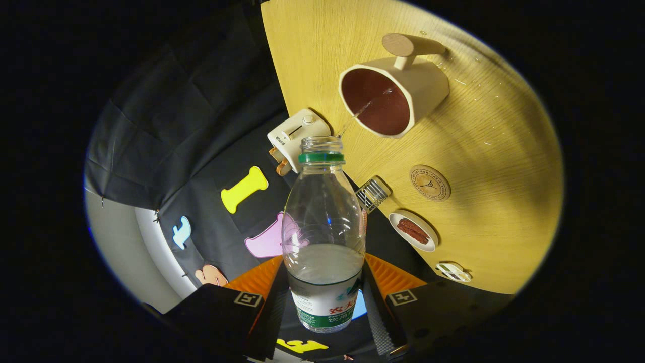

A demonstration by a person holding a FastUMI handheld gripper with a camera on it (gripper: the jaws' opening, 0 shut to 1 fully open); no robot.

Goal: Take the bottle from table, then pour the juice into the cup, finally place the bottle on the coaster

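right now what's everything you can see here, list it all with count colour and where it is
bottle: 1, clear with green neck ring, uncapped, between the fingers, tilted toward the cup, part full
stream of liquid: 1, clear, running from the bottle's mouth into the cup
cup: 1, cream outside, dark red inside, wooden handle, on the table beyond the bottle
coaster: 1, round, tan, on the table between cup and dish
dish: 1, white, holding brown strips, beside the coaster
small glass: 1, clear, ribbed, at the table edge
toaster: 1, white, beyond the bottle's mouth
table: 1, yellow wood
gripper: 1, shut on the bottle
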